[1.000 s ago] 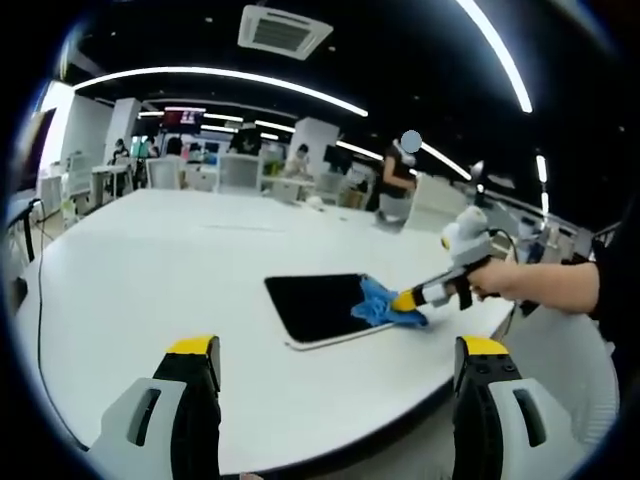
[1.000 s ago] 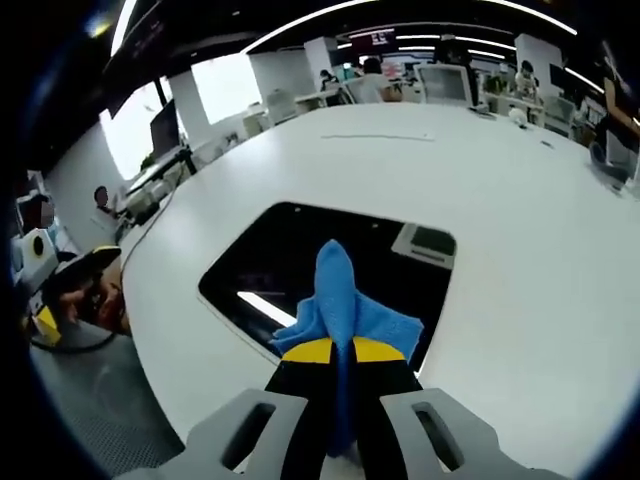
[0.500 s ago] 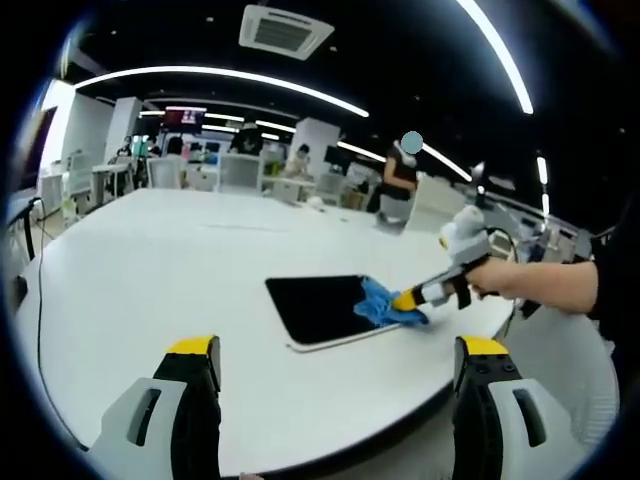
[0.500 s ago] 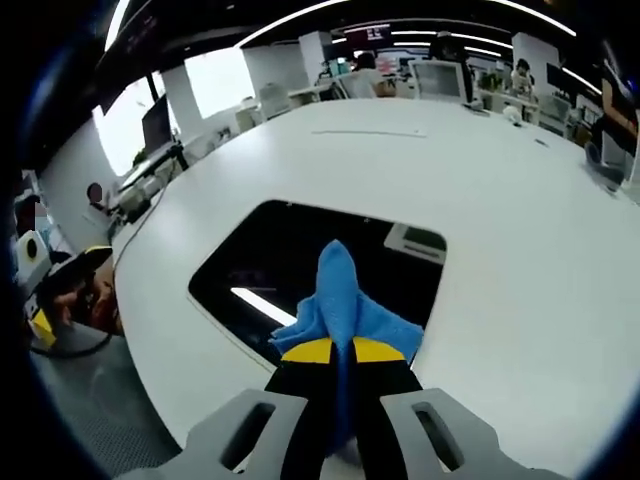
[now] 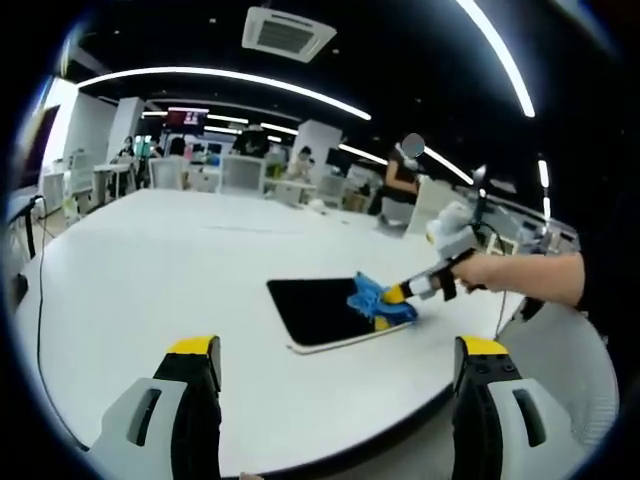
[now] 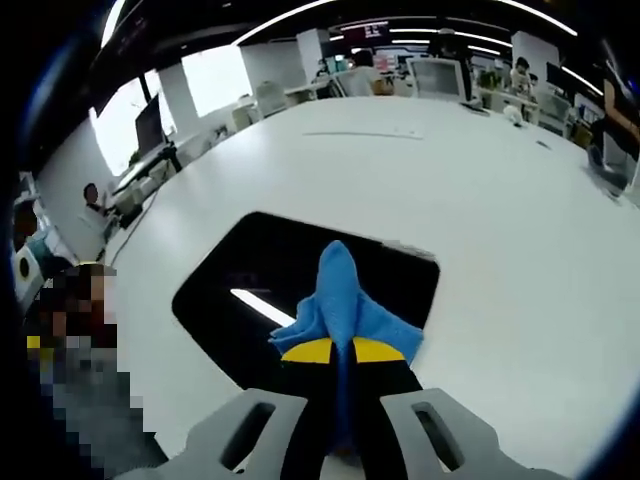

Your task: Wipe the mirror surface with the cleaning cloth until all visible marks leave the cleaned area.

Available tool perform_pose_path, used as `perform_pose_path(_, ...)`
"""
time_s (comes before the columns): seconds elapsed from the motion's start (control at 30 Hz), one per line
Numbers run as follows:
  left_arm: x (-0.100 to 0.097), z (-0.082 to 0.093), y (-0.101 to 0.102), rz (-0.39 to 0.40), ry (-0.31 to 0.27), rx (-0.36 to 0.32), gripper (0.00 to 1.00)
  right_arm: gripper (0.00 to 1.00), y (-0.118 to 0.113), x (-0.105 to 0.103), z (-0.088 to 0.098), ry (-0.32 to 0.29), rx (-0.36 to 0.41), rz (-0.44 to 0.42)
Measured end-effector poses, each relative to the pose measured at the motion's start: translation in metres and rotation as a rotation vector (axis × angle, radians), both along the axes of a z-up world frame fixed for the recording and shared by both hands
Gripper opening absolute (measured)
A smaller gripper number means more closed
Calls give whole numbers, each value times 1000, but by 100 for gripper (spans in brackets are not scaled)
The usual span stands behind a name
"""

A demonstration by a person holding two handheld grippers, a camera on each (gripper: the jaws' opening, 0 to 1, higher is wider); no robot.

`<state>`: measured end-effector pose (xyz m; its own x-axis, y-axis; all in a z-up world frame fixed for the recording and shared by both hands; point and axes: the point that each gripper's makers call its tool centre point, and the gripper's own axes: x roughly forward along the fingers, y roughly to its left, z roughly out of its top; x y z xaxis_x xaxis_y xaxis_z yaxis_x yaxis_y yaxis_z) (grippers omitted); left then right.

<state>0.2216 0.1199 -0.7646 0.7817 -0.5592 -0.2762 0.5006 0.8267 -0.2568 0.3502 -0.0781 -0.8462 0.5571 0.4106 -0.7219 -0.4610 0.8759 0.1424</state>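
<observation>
A dark rectangular mirror point(image 5: 315, 310) point(image 6: 270, 285) lies flat on the white table point(image 5: 150, 260) point(image 6: 520, 220). My right gripper point(image 6: 338, 350) point(image 5: 395, 295) is shut on a blue cleaning cloth point(image 6: 340, 300) point(image 5: 372, 298), which rests on the mirror's near edge in the right gripper view. A hand holds that gripper, seen from the right in the left gripper view. My left gripper point(image 5: 335, 355) is held back from the mirror, its yellow-tipped jaws wide apart with nothing between them.
The round table's edge point(image 5: 420, 415) curves close to the mirror. Desks, chairs and people point(image 5: 398, 180) stand at the back of the office. A cable point(image 5: 40, 330) runs along the table's left side.
My right gripper has pushed the cloth further onto the mirror, away from its edge. The left gripper has stayed where it was.
</observation>
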Motion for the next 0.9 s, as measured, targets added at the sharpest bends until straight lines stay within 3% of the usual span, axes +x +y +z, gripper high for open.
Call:
perform_pose_path(0.33, 1, 0, -1, -4, 0, -1, 97, 0, -9, 42, -7, -1, -9, -5)
perform_pose_path(0.9, 1, 0, -3, -15, 0, 8, 97, 0, -14, 83, -10, -22, 8, -35)
